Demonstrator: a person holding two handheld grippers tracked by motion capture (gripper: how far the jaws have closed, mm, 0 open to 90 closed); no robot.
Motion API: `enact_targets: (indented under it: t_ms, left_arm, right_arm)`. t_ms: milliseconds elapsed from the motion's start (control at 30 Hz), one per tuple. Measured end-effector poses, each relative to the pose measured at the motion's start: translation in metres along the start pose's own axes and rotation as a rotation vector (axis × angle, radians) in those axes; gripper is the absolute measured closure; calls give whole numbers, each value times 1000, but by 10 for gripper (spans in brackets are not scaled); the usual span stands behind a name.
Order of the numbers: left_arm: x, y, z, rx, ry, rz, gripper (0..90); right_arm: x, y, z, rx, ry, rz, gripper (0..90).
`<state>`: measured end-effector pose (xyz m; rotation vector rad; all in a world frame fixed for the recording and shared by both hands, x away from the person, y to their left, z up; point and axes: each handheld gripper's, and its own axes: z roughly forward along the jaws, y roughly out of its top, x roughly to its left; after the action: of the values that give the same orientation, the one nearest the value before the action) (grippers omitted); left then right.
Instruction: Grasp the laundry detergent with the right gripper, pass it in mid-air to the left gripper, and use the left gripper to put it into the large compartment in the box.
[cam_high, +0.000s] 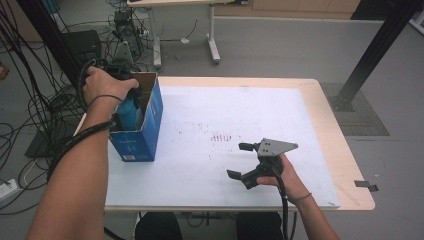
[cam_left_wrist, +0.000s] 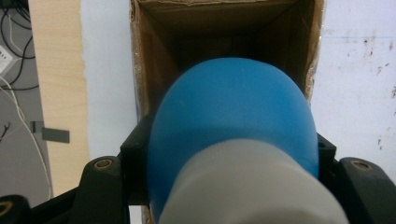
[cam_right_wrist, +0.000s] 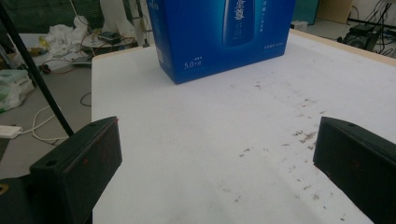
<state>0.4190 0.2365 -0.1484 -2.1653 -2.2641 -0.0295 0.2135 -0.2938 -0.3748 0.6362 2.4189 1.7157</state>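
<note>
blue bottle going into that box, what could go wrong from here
1. The blue bottle nearly spans the opening of the blue box, so it could catch on the cardboard rim and jam.
2. The box stands near the table edge with nothing bracing it; the right gripper sits open and apart, so a push might tip or slide it.
3. The left gripper grips near the cap, so the bottle may swing.

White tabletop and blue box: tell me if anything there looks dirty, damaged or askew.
Reddish-brown specks soil the white tabletop, clustered mid-board and scattered toward the right claw, which hangs open over them. The blue box has a ragged, torn cardboard rim. The blue bottle in the left claw looks intact.
</note>
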Motion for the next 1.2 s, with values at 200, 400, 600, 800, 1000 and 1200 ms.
enact_targets:
  t_ms: [200,400,600,800,1000,1200]
  left_arm:
    - [2,-1,12,10,-5,-3,385]
    - [-1,1,26,33,6,4,385]
    - [0,1,35,45,11,4,385]
    - [-2,2,43,55,11,10,384]
    - [1,0,50,59,2,5,384]
    - [2,0,51,63,-2,3,384]
  right_arm:
    - [0,1,-1,4,-1,1,10]
    - [0,2,1,8,3,-2,10]
    - [0,1,0,12,1,-3,10]
    - [0,0,0,15,-1,0,9]
    - [0,-1,0,16,-3,4,9]
    - [0,0,2,16,3,2,9]
